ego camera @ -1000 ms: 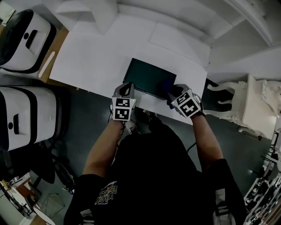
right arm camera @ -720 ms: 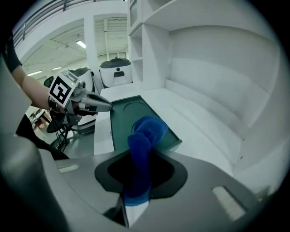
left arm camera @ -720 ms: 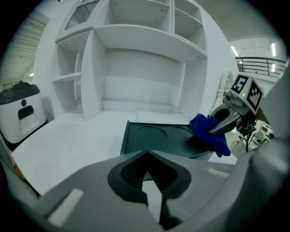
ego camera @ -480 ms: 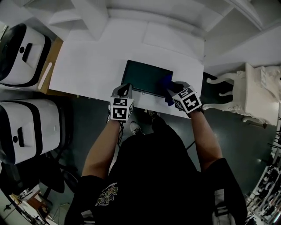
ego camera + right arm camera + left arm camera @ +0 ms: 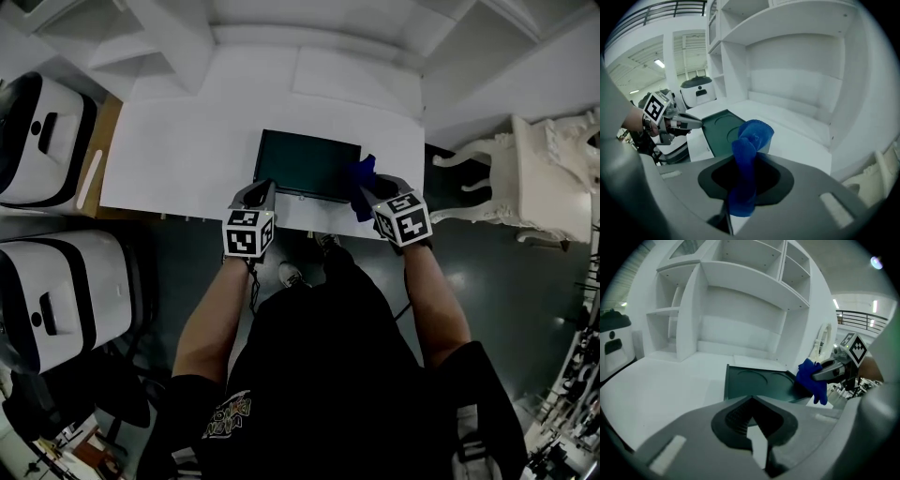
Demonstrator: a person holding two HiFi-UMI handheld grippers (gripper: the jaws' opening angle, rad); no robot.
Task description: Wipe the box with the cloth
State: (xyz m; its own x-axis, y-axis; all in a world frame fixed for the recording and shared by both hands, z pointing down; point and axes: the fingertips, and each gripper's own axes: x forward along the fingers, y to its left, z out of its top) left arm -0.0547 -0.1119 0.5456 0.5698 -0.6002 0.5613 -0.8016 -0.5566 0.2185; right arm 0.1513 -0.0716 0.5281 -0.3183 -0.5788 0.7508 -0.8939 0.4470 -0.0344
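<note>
Right tongs (image 5: 372, 191) clench the cloth (image 5: 746, 157) at centre-right, hiding the box (image 5: 305, 164) corner (left tongs (image 5: 262, 191) clenched, empty).

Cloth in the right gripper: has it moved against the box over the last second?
Yes, slightly. The cloth was over the near right part of the box; now it sits at the box's right edge, so it went a little rightward.
</note>
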